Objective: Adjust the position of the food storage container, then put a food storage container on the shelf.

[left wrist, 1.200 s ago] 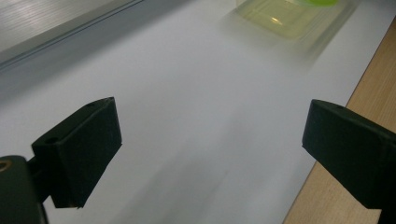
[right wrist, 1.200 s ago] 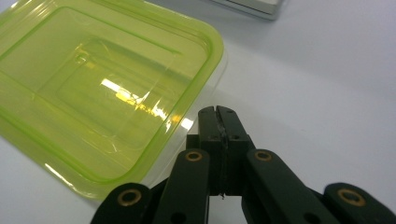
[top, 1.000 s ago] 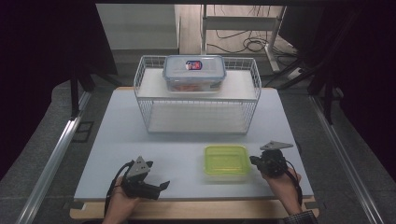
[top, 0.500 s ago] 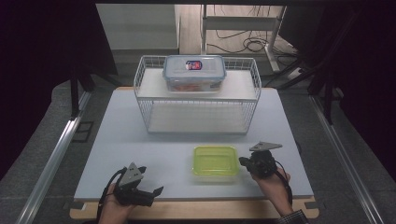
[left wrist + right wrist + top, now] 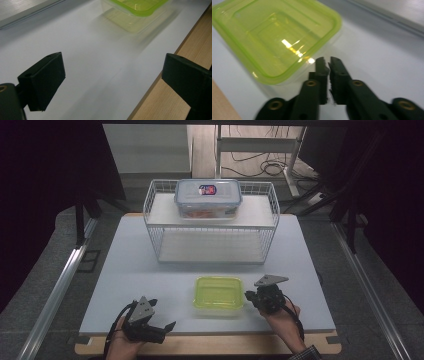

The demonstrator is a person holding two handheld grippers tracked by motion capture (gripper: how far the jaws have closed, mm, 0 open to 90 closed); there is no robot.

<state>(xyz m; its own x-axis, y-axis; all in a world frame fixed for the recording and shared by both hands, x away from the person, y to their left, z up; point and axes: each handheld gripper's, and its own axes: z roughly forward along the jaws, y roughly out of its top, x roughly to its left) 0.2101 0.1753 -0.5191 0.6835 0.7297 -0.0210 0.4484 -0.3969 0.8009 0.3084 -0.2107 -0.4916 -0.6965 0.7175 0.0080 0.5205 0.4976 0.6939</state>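
Nearest you, at the left of the table's near edge, your left gripper lies low over the white table top, its jaws spread wide with nothing between them; in the left gripper view the two black pads stand well apart over bare white surface and the wooden edge strip, and the green box shows blurred farther off. To the right, a little farther in, your right gripper sits in your hand just beside the right side of the green-lidded container. In the right gripper view its fingers are all but pressed together, a thin slit left between them; they have just been easing apart, and nothing sits in the gap. The tips point at the near corner of the container, very close to its rim, though you cannot tell whether they touch it. The container itself rests flat on the table top, near the middle and toward the near edge, lid on, between your two grippers and closer to the right one. Farther back stands the white wire rack, and on its upper shelf sits a clear lidded box with a label on top, well apart from both grippers.
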